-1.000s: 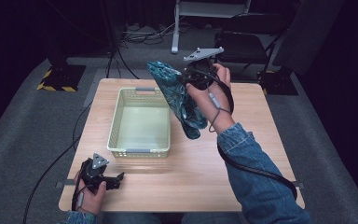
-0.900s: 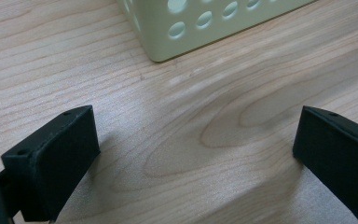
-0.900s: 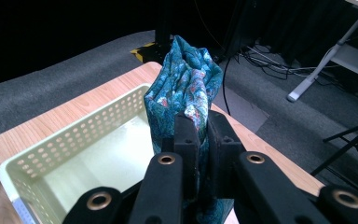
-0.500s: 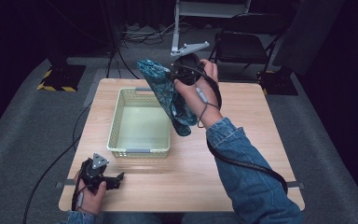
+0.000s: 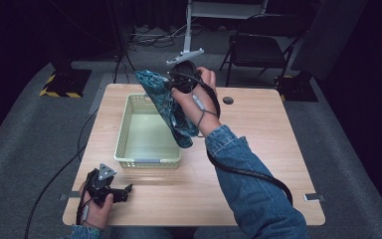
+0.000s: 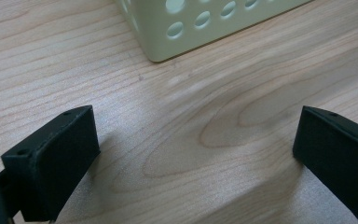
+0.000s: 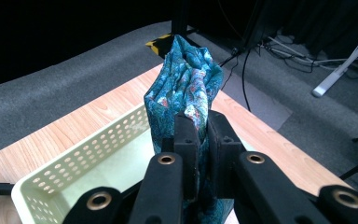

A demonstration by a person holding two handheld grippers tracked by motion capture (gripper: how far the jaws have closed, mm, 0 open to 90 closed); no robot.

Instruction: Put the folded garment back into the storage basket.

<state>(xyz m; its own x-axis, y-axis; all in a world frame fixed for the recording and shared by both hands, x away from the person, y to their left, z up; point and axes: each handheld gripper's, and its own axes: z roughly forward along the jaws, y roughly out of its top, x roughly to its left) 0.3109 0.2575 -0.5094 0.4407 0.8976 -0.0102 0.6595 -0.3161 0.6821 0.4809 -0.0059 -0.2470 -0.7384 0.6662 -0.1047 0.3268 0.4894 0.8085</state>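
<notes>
Cloth [image 5: 171, 107]: teal, patterned, bunched; held in the air over the right rim of the basket, its lower end hanging just outside that rim. In the right gripper view the cloth [image 7: 186, 93] rises above the jaws, which are pressed together on it.

Right gripper [image 5: 171, 85]: raised above the counter's far half, clamped on the cloth; gripped by a hand [image 5: 199, 99] with a denim sleeve [image 5: 248, 184] behind it.

Basket [image 5: 124, 144]: pale green, perforated walls, nothing lying inside; stands on the counter's left half.

Left gripper [image 5: 124, 189]: low at the counter's near left corner, near the basket's near left corner [image 6: 161, 49]; jaws spread wide, nothing between them.

Counter [image 5: 258, 129]: light wood, with a dark round hole near the far edge.

Chair [image 5: 258, 47]: dark, on the floor beyond the counter.
</notes>
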